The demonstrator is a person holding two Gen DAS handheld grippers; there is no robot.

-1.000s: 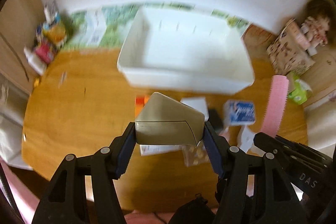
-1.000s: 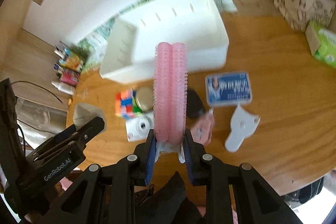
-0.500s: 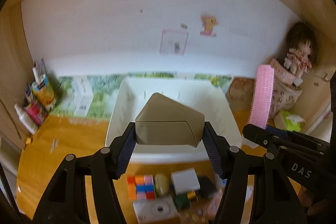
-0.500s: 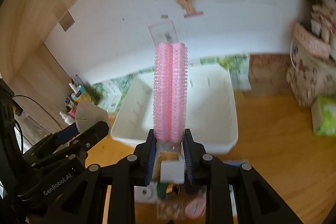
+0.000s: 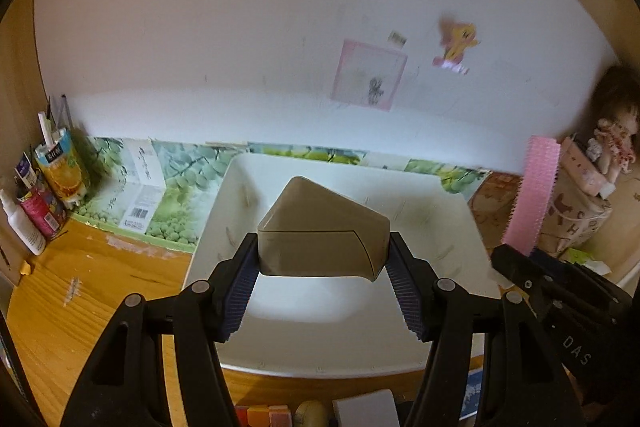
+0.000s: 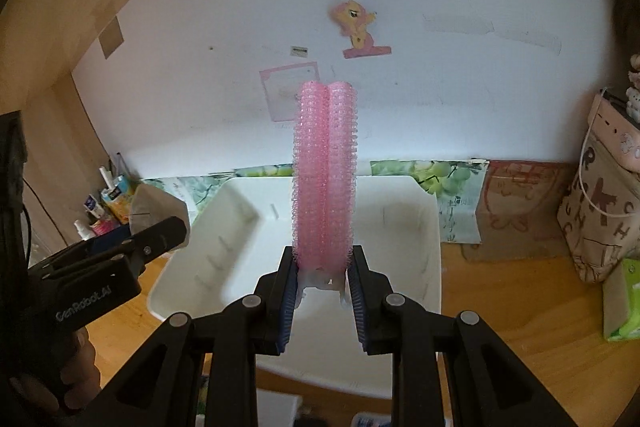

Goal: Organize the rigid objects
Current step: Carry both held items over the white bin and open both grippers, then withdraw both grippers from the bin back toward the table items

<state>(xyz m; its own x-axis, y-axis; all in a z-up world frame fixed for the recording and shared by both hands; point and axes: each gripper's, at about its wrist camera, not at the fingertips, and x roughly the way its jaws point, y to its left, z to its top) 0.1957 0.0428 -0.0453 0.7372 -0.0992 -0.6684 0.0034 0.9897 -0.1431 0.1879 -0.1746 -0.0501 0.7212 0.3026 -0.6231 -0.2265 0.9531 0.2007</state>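
Left gripper [image 5: 322, 259] clamps beige box [image 5: 320, 227], right gripper [image 6: 323, 269] pinches pink comb [image 6: 324, 175]; lower both inside white bin [image 5: 448, 195] before releasing.

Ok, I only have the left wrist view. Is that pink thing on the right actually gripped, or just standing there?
Observer: Gripped. The right gripper is shut on the whitish base of the pink roller.
Operator: One roller or more?
Observer: It looks like two spiky columns side by side, upright from the jaws.
Operator: What is it aimed at?
Observer: In the right wrist view the white bin lies straight behind and below it.
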